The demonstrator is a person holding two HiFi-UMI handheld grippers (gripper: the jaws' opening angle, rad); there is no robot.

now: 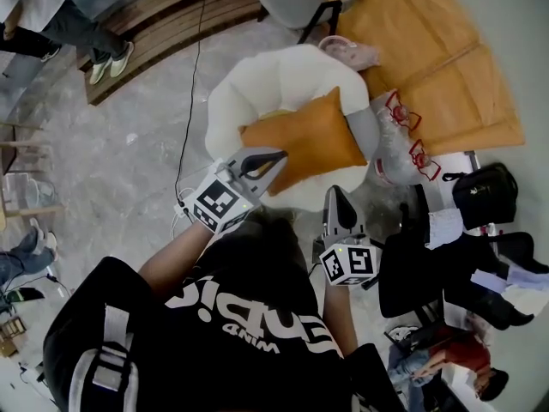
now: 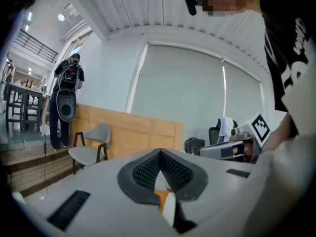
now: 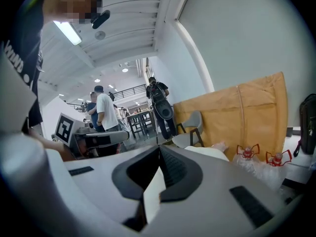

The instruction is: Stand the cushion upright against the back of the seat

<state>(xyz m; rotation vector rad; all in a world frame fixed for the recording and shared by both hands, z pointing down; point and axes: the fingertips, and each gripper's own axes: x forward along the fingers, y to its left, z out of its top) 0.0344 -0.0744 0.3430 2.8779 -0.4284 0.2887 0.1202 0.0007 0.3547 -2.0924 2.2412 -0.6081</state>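
The task was judged to be at its start: the lift had not yet been made, and the orange cushion (image 1: pixel 309 140) was seen lying slantwise on the white plush seat (image 1: pixel 249 80), not stood up against its back.

The left gripper (image 1: pixel 279 157) was found with its jaws drawn together at the tips. Nothing was seen clamped between the ribbed pads. Through the slit below them a sliver of orange was seen in the left gripper view, so the cushion was taken to lie just under and ahead of it. In the head view its tips were laid over the cushion's near edge; whether they touched the fabric could not be settled.

The right gripper (image 1: pixel 334 194) was likewise closed, tip to tip, and empty. Only the white of the seat was shown through its slit. It was held near the seat's front rim, just to the right of the cushion's near corner and apart from it.

For the next move, the jaws would probably have to be opened and an edge of the cushion taken, so that it could be tipped up and away, toward the backrest beyond both grippers.

Further out, ahead of the grippers, a grey chair (image 1: pixel 296 3) and a wooden panel (image 1: pixel 429 50) were seen. To their right, wrapped water bottles (image 1: pixel 403 136) were seen.
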